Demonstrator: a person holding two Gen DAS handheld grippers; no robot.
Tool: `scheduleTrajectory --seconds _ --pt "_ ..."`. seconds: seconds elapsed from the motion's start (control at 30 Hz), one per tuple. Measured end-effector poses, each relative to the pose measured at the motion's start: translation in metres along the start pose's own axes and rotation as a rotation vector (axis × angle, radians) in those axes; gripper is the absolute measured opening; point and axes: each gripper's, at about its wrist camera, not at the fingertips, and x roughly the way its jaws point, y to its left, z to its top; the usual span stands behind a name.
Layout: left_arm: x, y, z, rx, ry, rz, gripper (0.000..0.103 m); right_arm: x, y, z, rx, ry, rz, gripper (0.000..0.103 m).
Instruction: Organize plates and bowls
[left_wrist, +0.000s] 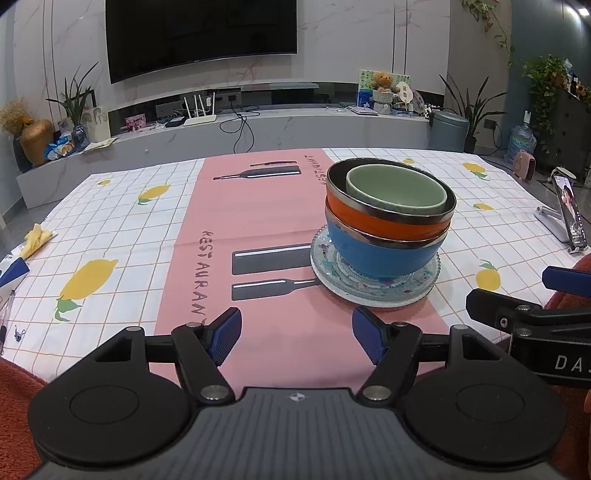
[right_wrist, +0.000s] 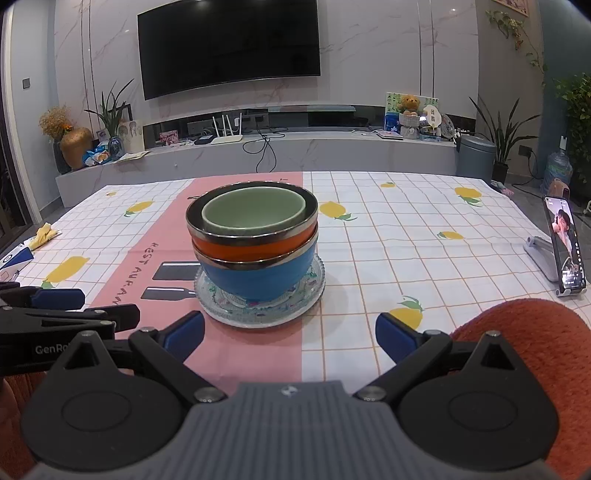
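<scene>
Dim, cool indoor light from overhead – ceiling spot (left_wrist: 583, 11) flares top right. Soft shadow hugs the glass plate (right_wrist: 314, 291) just ahead of the fingers (right_wrist: 184, 330). Centre sharp; edges bow w/ strong fisheye – corners go black, TV (right_wrist: 229, 44) shows faint glare.

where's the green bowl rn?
The green bowl sits nested inside the orange bowl, atop the blue bowl on the glass plate, right of centre in the left wrist view.

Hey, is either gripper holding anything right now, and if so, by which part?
Nothing is held. The left gripper and the right gripper both stand open and empty, short of the bowl stack on the glass plate.
</scene>
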Motion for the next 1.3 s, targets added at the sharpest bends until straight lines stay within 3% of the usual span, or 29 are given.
scheduleTrajectory --seconds 1.3 --pt "0.0025 0.0022 0.0027 -0.018 0.019 -0.011 0.081 0.0050 -0.0022 0.0028 0.011 0.007 -0.005 0.097"
